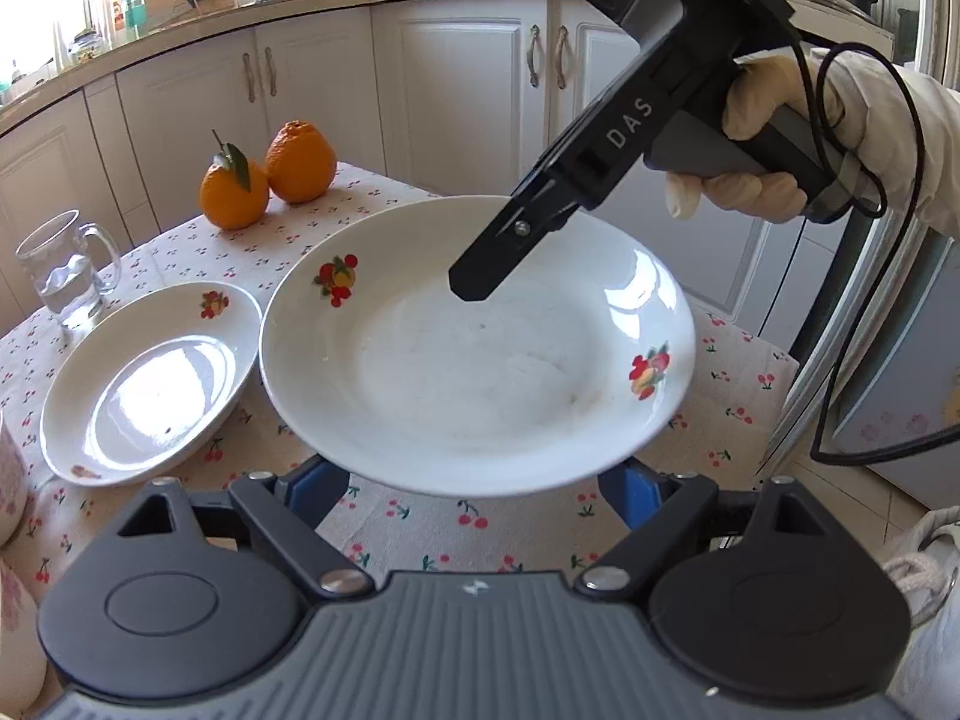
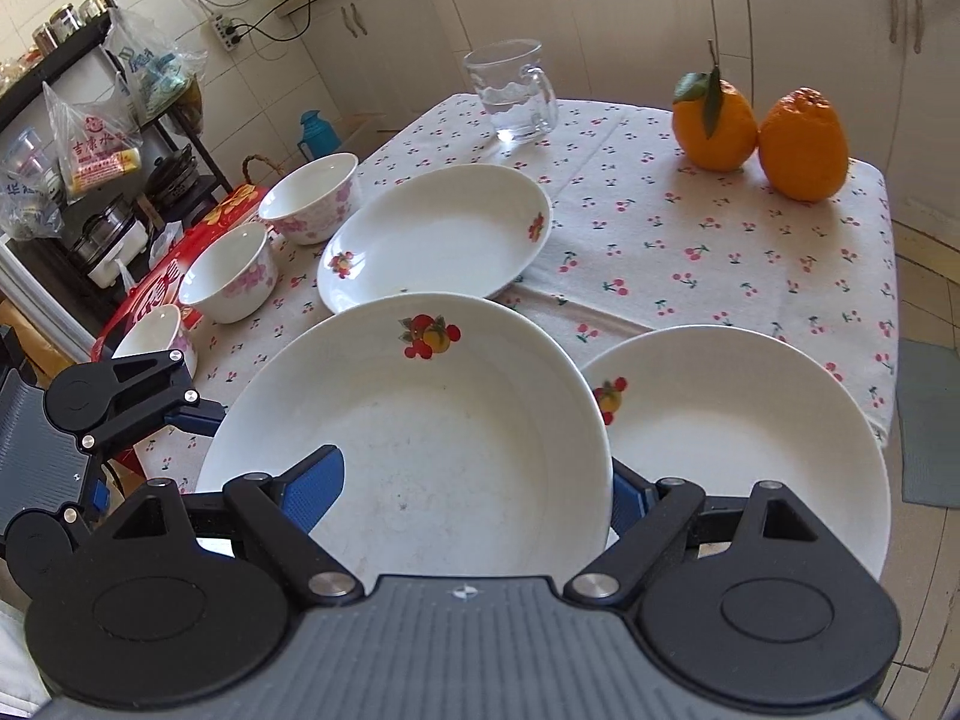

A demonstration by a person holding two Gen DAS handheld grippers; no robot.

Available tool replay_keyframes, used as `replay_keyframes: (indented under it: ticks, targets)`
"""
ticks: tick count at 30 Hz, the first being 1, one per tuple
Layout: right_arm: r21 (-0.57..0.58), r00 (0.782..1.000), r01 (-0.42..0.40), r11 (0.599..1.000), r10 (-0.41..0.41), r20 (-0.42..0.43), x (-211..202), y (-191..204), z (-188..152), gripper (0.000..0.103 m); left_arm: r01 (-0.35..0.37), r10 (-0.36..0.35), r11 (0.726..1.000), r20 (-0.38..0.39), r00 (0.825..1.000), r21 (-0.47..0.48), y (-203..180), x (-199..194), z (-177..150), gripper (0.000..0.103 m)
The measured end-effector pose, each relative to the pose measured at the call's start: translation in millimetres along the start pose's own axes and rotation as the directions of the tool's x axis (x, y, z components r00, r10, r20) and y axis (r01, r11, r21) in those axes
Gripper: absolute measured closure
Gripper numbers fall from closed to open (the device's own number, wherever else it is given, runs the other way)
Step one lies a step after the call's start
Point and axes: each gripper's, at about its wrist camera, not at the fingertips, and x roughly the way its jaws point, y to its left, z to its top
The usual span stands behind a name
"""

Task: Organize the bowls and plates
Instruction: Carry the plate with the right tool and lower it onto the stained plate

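Observation:
A large white plate with fruit prints (image 1: 480,360) is raised off the cherry-print tablecloth. My left gripper (image 1: 474,492) has its blue fingers spread wide beneath the plate's near rim, open. My right gripper (image 1: 474,282) reaches down over the plate's far side; one blue finger (image 2: 315,480) lies over the plate's inside (image 2: 420,438) and the other finger (image 2: 627,495) outside its rim, jaws wide apart. A second plate (image 2: 738,444) lies at the right, a third (image 2: 438,237) behind. Three pink-flowered bowls (image 2: 231,273) (image 2: 312,198) (image 2: 159,333) stand at the left.
Two oranges (image 2: 756,126) and a glass mug of water (image 2: 516,90) stand at the table's far side. A red box (image 2: 174,276) and cluttered shelves lie beyond the left table edge. White cabinets (image 1: 468,78) stand behind the table.

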Motion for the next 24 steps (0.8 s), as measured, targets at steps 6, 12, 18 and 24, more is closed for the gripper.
replay_keyframes:
  ticks: [6,12,18,24]
  targets:
    - [0.050,0.999,0.040,0.998,-0.041,0.029,-14,-30,-6,0.011,0.043,-0.043,0.999,0.000,0.999,0.025,-1,27,19,0.014]
    - [0.083,0.996,0.071,0.994,-0.075,0.049,-20,-52,-9,0.011,0.065,-0.065,0.997,-0.004,0.998,0.034,-4,46,32,0.014]
    - [0.110,0.994,0.078,0.991,-0.085,0.063,-21,-67,-13,0.011,0.080,-0.079,0.996,-0.010,0.997,0.036,-4,55,39,0.014]
    - [0.135,0.994,0.082,0.987,-0.091,0.066,-16,-80,-17,0.011,0.079,-0.079,0.996,-0.015,0.997,0.033,-3,64,44,0.014]
